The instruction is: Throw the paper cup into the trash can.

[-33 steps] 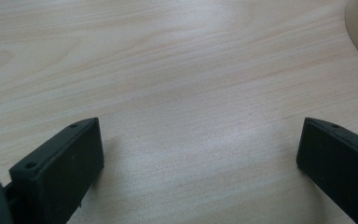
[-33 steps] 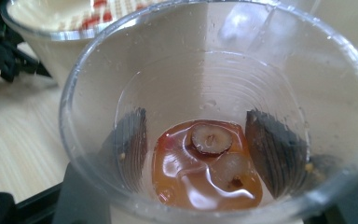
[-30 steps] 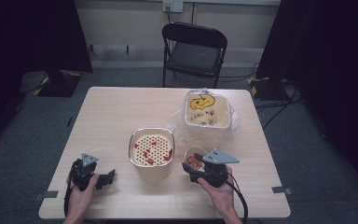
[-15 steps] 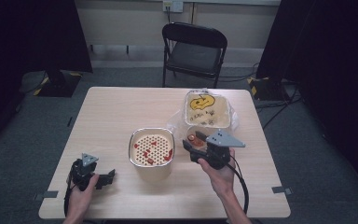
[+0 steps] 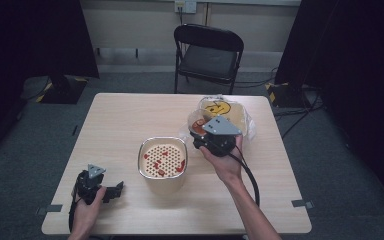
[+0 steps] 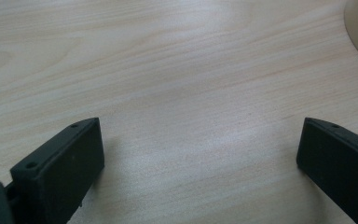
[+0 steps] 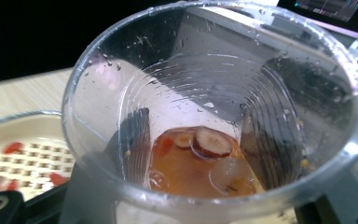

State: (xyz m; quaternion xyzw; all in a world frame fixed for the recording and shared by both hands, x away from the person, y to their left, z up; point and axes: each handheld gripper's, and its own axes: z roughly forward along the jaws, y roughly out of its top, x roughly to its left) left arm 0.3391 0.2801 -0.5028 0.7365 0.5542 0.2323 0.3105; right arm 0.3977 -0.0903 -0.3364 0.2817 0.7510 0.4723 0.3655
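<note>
Gripping a clear plastic cup [image 7: 214, 116] between its black jaws, the right gripper [image 5: 205, 134] hangs above the pale wooden table [image 5: 120, 125], just right of the metal bowl [image 5: 163, 159] that sits near the table's middle. Amber liquid, a red fruit slice and a few pale pieces lie at the bottom of the cup, and droplets cling to its inner wall. The bowl holds a cream perforated insert scattered with small red bits, and its rim also shows at the lower left of the right gripper view.

Beyond the cup, farther from the bowl toward the table's far right corner, a tan container with a yellow smiley face [image 5: 220, 111] sits on crinkled clear plastic wrap [image 5: 247, 125].

Left of the bowl, near the table's front edge, the left gripper [image 5: 111, 190] rests low over the wood, jaws spread wide with nothing between them; in its own view bare grain fills the gap and a curved edge of the bowl shows at the upper right.

A black folding chair [image 5: 209, 55] stands past the table's far edge on grey carpet, with dark curtains at both sides, a pale wall behind, and cables trailing across the floor to the right.
</note>
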